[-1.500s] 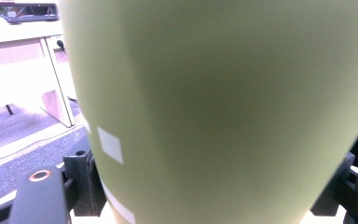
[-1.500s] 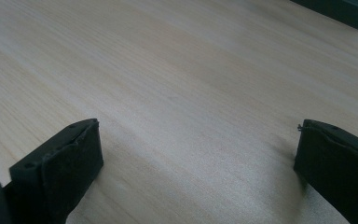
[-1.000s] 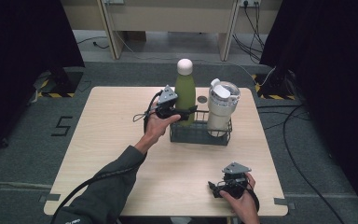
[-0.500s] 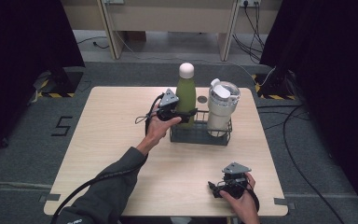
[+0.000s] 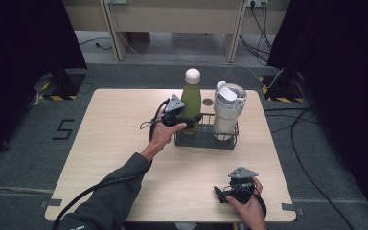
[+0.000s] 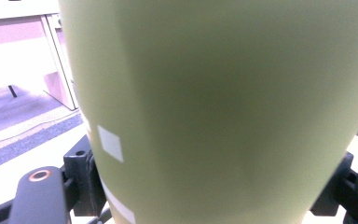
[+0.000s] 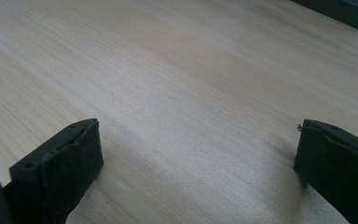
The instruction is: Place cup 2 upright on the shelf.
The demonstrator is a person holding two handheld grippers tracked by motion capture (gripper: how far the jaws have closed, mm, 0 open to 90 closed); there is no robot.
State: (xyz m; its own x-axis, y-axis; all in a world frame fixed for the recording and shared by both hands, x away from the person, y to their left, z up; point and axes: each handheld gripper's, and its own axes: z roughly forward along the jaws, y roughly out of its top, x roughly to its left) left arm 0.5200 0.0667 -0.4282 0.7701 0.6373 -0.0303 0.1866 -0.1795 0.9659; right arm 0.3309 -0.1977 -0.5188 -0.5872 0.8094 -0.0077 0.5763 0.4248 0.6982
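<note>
little has moved since a second ago: our left gripper (image 5: 188, 120) stays clamped on the green bottle (image 5: 190, 103) standing in the wire rack (image 5: 206, 139). smooth, rigid, probably slippery, so grip mid-body. our right gripper (image 5: 223, 192) rests wide open on the table (image 5: 110, 139).

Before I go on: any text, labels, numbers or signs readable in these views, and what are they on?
"5": dark numeral marked on the grey floor, left of the table.
Green bottle, in the left gripper: white squares and a white strip on its side in the left gripper view, no letters legible.
White bottle: nothing readable.
</note>
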